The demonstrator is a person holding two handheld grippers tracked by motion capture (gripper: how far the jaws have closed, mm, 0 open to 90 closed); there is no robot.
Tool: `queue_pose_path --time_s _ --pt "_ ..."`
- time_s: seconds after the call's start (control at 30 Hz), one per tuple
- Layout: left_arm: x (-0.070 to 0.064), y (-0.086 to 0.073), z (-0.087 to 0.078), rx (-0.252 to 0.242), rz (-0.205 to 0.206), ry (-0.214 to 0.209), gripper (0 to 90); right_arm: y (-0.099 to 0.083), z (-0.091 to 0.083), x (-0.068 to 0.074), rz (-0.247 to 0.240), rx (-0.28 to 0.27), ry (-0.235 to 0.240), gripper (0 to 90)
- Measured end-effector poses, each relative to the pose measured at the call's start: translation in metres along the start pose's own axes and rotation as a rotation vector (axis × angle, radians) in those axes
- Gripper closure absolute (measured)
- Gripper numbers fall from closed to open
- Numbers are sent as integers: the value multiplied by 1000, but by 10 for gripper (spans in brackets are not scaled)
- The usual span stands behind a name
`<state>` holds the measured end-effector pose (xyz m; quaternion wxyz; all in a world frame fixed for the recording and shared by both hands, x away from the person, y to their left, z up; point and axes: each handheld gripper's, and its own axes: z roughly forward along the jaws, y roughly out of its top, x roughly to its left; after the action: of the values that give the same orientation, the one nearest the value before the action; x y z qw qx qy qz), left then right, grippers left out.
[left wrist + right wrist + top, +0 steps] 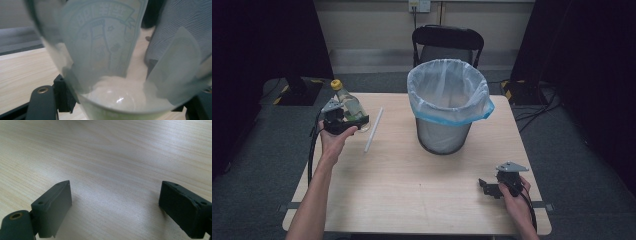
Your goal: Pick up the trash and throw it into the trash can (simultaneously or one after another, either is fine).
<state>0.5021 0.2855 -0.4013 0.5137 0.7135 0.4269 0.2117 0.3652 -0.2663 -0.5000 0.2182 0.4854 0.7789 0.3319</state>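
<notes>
Between the left tongs (348,120) sits the bottle (346,102).

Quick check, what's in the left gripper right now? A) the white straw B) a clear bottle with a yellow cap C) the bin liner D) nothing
B: in the high view the left gripper is closed on the clear bottle with its yellow cap up, and the left gripper view shows the bottle between the jaws; the white straw lies on the table.
</notes>
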Motion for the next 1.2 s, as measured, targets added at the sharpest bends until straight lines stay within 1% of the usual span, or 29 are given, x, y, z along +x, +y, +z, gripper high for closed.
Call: queue_pose_path --time_s 0.03,0.07,0.13,0.17,0.27,0.33,0.43,0.47,0.5,0.53,0.6,0.63,0.77,0.9,1.0,1.07,1.1,1.13,1.2 --pt "-1 2 -1 -8 0 -6 281 0 0 0 -1 -1 0 102" --pt "-3 4 -1 -16 -12 -17 281 0 0 0 0 0 0 102" --pt "-5 9 -1 -38 -15 -55 281 0 0 0 -1 -1 0 102" --pt "-7 11 -1 -39 -5 -55 281 0 0 0 -2 -1 0 102" --pt "-11 14 -1 -45 -7 -57 281 0 0 0 -1 0 0 103" --pt "-14 19 0 -33 16 -63 281 0 0 0 0 0 0 103" --pt "-17 23 0 -36 21 -74 281 0 0 0 -1 0 0 103" --pt "-19 25 -1 -41 21 -81 281 0 0 0 0 0 0 102" --pt "-23 30 -3 -48 29 -87 281 0 0 0 -1 0 0 102" --pt "-23 30 -3 -48 29 -87 281 0 0 0 -1 0 0 102" --pt "-26 35 -6 -64 35 -113 281 0 0 0 0 0 0 103" --pt "-30 41 -10 -77 41 -125 281 0 0 0 -3 -2 -1 103" --pt "-36 52 -16 -109 40 -150 281 0 0 0 -1 -1 0 103" --pt "-42 61 -18 -121 52 -156 281 0 0 0 0 0 0 103" --pt "-46 64 -18 -127 50 -159 281 0 0 0 0 0 0 103" --pt "-51 68 -19 -137 58 -178 281 0 0 0 0 0 0 103" --pt "-53 70 -19 -143 59 -182 281 0 0 0 0 0 0 103" --pt "-58 74 -20 -144 71 -181 281 0 0 0 0 0 0 103" --pt "-59 76 -20 -144 75 -185 281 0 0 0 0 0 0 102"
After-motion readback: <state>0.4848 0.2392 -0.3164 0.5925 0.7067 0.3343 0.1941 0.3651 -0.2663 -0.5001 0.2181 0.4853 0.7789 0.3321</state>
